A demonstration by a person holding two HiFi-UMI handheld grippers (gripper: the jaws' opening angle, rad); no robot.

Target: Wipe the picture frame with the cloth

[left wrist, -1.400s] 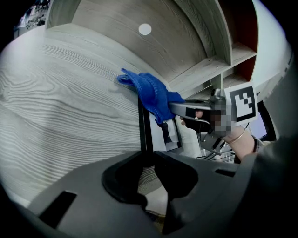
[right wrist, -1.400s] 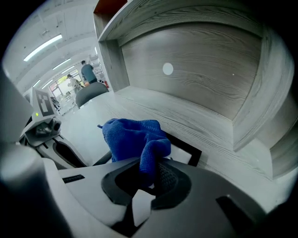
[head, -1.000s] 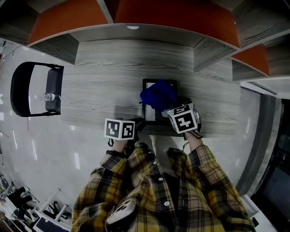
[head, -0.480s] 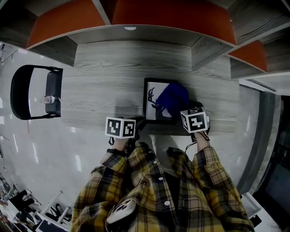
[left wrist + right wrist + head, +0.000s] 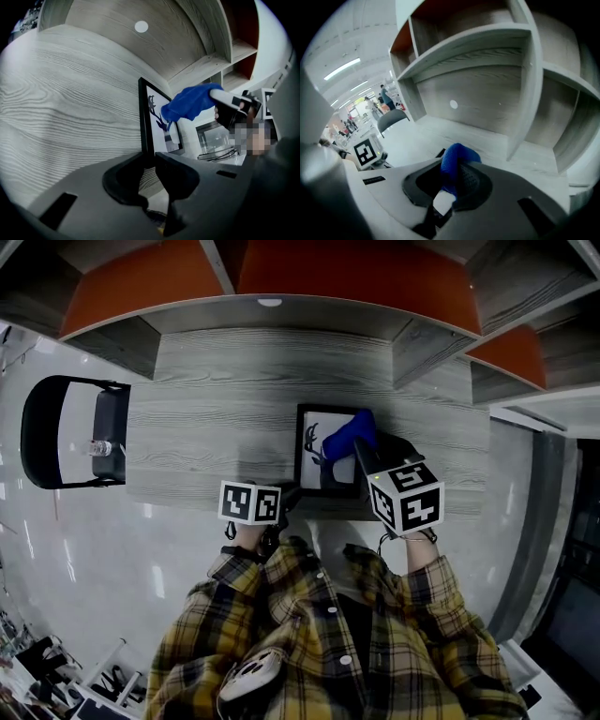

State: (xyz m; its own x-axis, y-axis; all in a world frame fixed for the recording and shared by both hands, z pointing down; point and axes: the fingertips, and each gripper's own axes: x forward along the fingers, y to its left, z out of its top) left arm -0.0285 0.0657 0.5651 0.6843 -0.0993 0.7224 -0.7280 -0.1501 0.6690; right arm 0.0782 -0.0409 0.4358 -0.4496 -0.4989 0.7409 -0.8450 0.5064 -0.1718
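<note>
Picture frame (image 5: 317,463) (image 5: 154,126) is seen flat on the desk (image 5: 216,418), its near-left edge pinched by the left gripper (image 5: 286,498) (image 5: 150,161), unchanged. Cloth (image 5: 345,437) (image 5: 190,101) (image 5: 454,161), clamped in the right gripper (image 5: 361,451) (image 5: 447,180), has been lifted off the glass and is now bunched over the frame's right side.

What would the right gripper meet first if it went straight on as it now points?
Probably the bare desk beyond the frame, then the back panel; depth is unclear. The cloth held by the right gripper would touch first.
</note>
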